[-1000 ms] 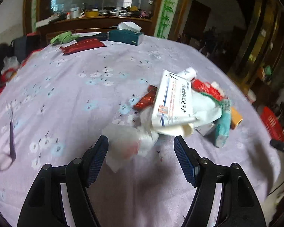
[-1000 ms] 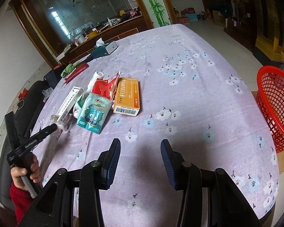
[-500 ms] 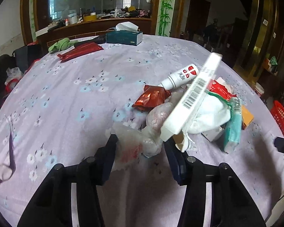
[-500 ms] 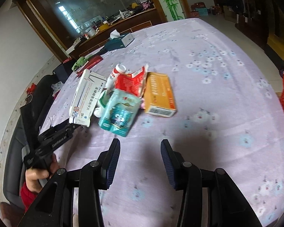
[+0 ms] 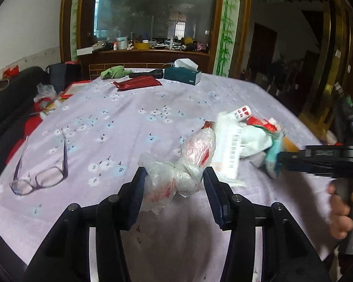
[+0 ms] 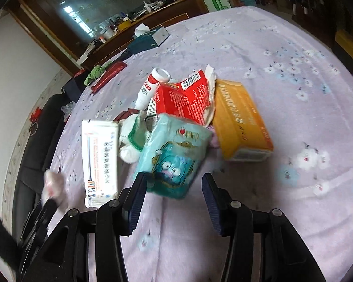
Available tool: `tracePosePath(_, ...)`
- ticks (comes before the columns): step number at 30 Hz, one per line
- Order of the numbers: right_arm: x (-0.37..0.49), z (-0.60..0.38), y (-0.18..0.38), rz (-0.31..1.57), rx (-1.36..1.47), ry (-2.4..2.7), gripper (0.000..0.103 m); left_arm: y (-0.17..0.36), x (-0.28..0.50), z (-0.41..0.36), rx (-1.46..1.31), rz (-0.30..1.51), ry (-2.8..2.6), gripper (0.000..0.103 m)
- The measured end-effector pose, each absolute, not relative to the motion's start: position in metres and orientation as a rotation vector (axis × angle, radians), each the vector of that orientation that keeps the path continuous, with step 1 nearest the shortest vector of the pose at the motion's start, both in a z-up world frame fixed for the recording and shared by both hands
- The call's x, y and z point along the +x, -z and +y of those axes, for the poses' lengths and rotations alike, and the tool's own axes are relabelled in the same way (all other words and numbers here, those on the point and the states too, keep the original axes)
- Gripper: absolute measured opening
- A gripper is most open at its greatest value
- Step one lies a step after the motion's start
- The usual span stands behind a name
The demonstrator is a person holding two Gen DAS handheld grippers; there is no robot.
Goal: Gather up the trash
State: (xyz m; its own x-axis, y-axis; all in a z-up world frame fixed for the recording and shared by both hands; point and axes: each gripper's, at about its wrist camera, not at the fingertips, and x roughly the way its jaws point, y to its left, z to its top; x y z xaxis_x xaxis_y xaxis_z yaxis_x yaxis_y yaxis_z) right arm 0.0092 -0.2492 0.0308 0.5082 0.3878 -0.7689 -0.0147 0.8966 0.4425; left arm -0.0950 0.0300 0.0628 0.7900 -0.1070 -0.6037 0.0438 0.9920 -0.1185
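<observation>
My left gripper is shut on a knotted clear plastic bag with red print, and both pads press its sides. The right wrist view shows that bag at the left gripper's tip, off the cloth. My right gripper is open, its fingertips either side of the near end of a teal tissue pack. Around the pack lie a white medicine box, a white cloth with green trim, a torn red packet, a white bottle and an orange box.
The table has a lilac flowered cloth. Eyeglasses lie near its left front edge. At the far end are a teal tissue box, a red packet and a green cloth. A hand holds the right gripper.
The left fingers closed in on the plastic bag and took hold of it. The right gripper moved in to the pile, so the teal pack now sits between its fingertips.
</observation>
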Motion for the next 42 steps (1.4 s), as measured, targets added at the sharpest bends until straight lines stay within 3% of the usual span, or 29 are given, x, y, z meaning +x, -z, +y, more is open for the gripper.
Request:
tracePosePath(7, 0.028, -0.241, -0.016, 1.003, 0.420, -0.217, 0.052, -0.059, -0.102, 0.019, -0.120, 0.662, 0.151, 0.048)
tracePosePath(11, 0.023, -0.235, -0.018, 0.968, 0.341, -0.208, 0.027, -0.057, -0.106, 0.005, -0.121, 0.659, 0.180, 0.048)
tracePosePath(16, 0.005, -0.243, -0.031, 0.908, 0.313, -0.221, 0.012, -0.059, -0.105, -0.010, -0.122, 0.650, 0.213, 0.049)
tracePosePath(32, -0.088, -0.290, -0.060, 0.786, 0.243, -0.170, 0.012, -0.061, -0.112, -0.084, -0.057, 0.625, 0.293, 0.049)
tracePosePath(42, -0.100, -0.309, -0.063, 0.764, 0.275, -0.159, 0.012, -0.060, -0.113, -0.107, -0.016, 0.647, 0.294, 0.049)
